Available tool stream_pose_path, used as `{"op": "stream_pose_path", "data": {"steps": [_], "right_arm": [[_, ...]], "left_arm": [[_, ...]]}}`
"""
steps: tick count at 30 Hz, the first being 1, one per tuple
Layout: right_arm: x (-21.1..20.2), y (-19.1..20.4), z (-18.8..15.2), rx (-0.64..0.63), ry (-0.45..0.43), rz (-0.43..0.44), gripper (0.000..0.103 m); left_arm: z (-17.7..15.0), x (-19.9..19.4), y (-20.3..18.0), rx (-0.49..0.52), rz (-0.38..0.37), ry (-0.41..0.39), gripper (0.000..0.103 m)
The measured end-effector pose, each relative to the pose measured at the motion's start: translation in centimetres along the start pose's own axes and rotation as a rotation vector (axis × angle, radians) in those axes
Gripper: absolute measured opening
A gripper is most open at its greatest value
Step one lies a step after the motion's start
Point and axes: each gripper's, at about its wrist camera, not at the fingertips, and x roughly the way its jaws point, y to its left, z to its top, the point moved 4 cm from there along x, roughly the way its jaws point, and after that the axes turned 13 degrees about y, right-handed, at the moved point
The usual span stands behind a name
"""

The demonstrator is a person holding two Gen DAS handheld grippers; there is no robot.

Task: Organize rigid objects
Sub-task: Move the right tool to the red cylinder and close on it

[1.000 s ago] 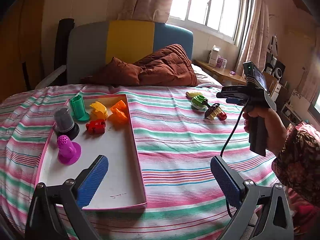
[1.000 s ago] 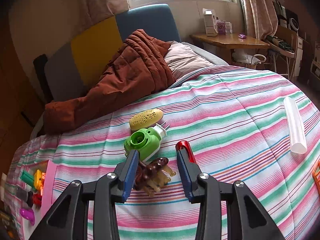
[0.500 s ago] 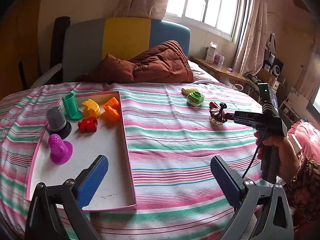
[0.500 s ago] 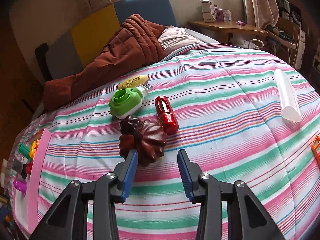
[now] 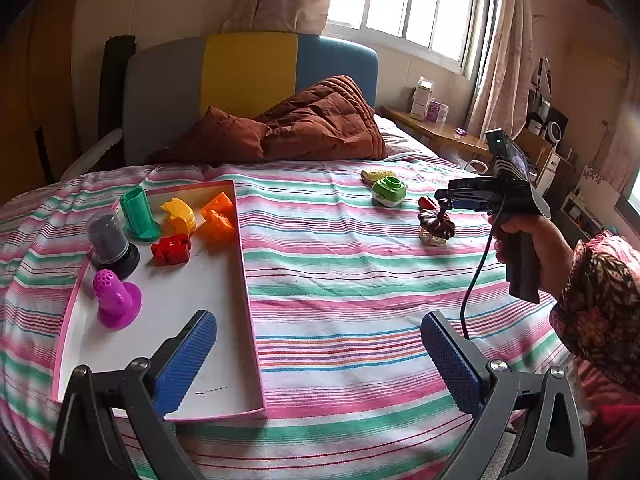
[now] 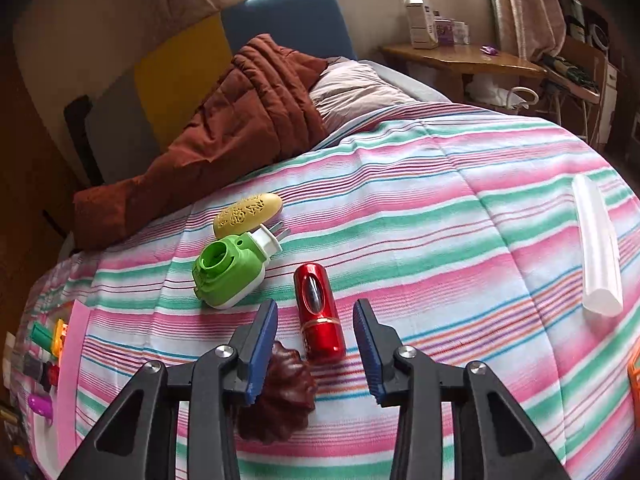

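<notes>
My right gripper (image 6: 316, 344) hangs low over the striped bed, and its jaws are closing. A red metallic cylinder (image 6: 319, 312) lies between them, untouched by the pads. A brown flower-shaped piece (image 6: 280, 400) lies on the bed under the left finger (image 6: 262, 344). In the left wrist view the same gripper (image 5: 444, 200) tips down over the brown piece (image 5: 436, 230). My left gripper (image 5: 320, 360) stands open and empty by the near right corner of the pink-rimmed tray (image 5: 248, 280). The tray holds several small coloured plastic pieces.
A green-and-white plug-in device (image 6: 228, 272) and a yellow oval (image 6: 248, 212) lie just beyond the red cylinder. A white tube (image 6: 598, 248) rests at the right. A brown quilt (image 5: 320, 128) is heaped at the headboard. A person's sleeve (image 5: 596, 312) is at right.
The brown piece was between my right gripper's jaws a second ago; now it lies under the left finger. That gripper moved forward, so the red cylinder is now between the jaws.
</notes>
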Motion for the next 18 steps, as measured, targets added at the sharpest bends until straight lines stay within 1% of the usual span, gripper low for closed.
{"op": "stream_pose_path", "data": {"steps": [1, 2, 5, 7, 9, 12, 16, 18], "right_arm": [[0.7, 0.3, 0.4, -0.018, 0.025, -0.002, 0.035], [1.3, 0.4, 0.8, -0.028, 0.042, -0.001, 0.034], [2.8, -0.1, 1.5, -0.017, 0.098, 0.013, 0.033], [3.6, -0.6, 1.5, -0.006, 0.119, 0.011, 0.033], [3.8, -1.2, 1.3, 0.024, 0.12, 0.05, 0.033], [3.2, -1.9, 0.8, 0.045, 0.09, 0.065, 0.03], [3.2, -3.2, 0.3, 0.109, 0.101, 0.139, 0.03], [3.4, -3.5, 0.7, 0.129, 0.113, 0.149, 0.03]], "left_arm": [[0.0, 0.0, 0.0, 0.001, 0.005, 0.002, 0.103], [0.1, 0.1, 0.1, 0.001, 0.009, 0.005, 0.103], [0.2, 0.2, 0.2, -0.003, 0.018, 0.007, 0.103], [0.3, 0.5, 0.2, -0.006, 0.018, 0.012, 0.103], [0.5, 0.7, -0.1, -0.002, 0.015, 0.016, 0.103], [0.9, 1.1, -0.9, 0.018, 0.007, 0.019, 0.103], [1.6, 1.7, -2.4, 0.042, -0.009, 0.015, 0.103], [2.0, 1.9, -3.2, 0.052, -0.017, 0.018, 0.103]]}}
